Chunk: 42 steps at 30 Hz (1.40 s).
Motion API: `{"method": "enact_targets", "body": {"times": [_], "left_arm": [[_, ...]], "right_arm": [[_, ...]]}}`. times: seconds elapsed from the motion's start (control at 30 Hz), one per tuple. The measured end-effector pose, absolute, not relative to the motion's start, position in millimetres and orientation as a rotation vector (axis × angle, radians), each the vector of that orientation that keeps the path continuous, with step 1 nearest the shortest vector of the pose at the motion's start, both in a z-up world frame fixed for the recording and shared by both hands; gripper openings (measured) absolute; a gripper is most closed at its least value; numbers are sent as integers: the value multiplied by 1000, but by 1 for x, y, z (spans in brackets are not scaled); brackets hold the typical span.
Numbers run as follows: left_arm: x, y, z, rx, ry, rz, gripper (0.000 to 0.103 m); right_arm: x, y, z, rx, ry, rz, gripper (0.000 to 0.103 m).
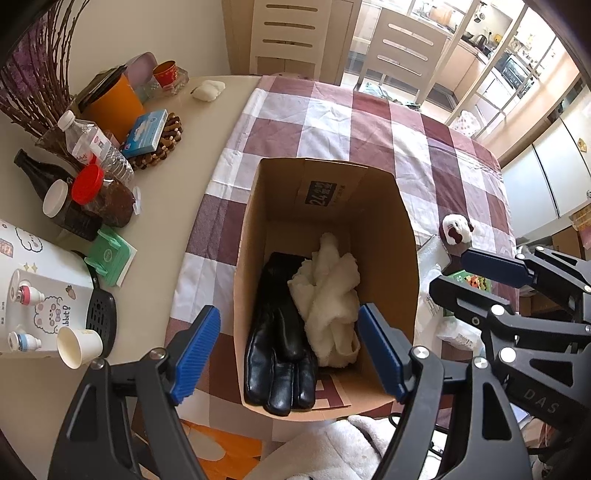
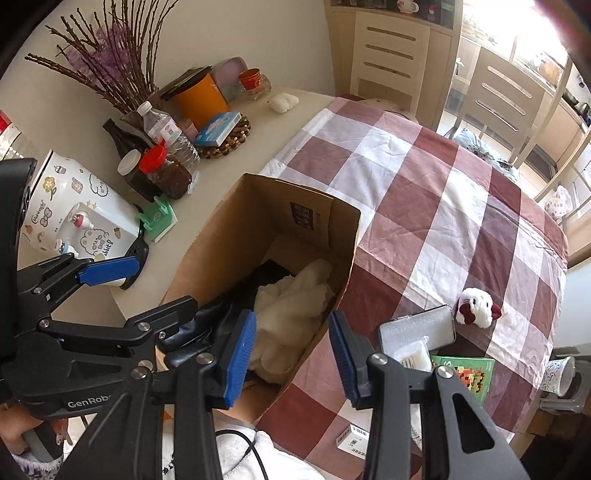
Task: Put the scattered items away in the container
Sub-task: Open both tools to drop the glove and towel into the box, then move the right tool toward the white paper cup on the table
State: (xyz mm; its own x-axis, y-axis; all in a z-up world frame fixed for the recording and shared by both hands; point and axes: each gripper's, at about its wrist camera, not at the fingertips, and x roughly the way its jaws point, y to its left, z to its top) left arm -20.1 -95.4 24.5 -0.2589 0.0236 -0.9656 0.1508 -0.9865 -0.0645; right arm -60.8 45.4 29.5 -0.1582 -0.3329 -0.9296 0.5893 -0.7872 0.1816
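An open cardboard box (image 1: 406, 236) (image 2: 207, 240) stands on the checked tablecloth. Inside lie a black leather glove (image 1: 280, 339) and a white fluffy cloth (image 1: 332, 295) (image 2: 291, 299). My left gripper (image 1: 288, 354) is open and empty above the box's near edge. My right gripper (image 2: 291, 354) is open and empty over the box's right wall; it also shows in the left wrist view (image 1: 480, 280). Right of the box lie a small white-and-maroon plush (image 2: 476, 306) (image 1: 456, 227), a silver case (image 2: 417, 328), a green box (image 2: 469, 373) and a small white carton (image 2: 354, 437).
The bare tabletop left of the cloth holds bottles (image 1: 96, 147), a red-lidded jar (image 1: 103, 195), an orange canister (image 1: 118, 99), a green holder (image 1: 114, 258), a white patterned appliance (image 1: 33, 280) and a paper cup (image 1: 79, 345). Chairs (image 1: 291, 33) stand behind the table.
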Motion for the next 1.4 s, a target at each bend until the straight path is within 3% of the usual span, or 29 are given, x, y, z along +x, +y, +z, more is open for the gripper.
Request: {"method": "enact_targets", "body": {"times": [0.73,1.4], "left_arm": [[-15,-40,26,1957,167,-2474,79],[-41,131,-25,2224,-176,-2565,83]], "right_arm": [[-45,119,30,1578,154,-2125,42],[-20,324,-16,1839,-248,-2384,46]]}}
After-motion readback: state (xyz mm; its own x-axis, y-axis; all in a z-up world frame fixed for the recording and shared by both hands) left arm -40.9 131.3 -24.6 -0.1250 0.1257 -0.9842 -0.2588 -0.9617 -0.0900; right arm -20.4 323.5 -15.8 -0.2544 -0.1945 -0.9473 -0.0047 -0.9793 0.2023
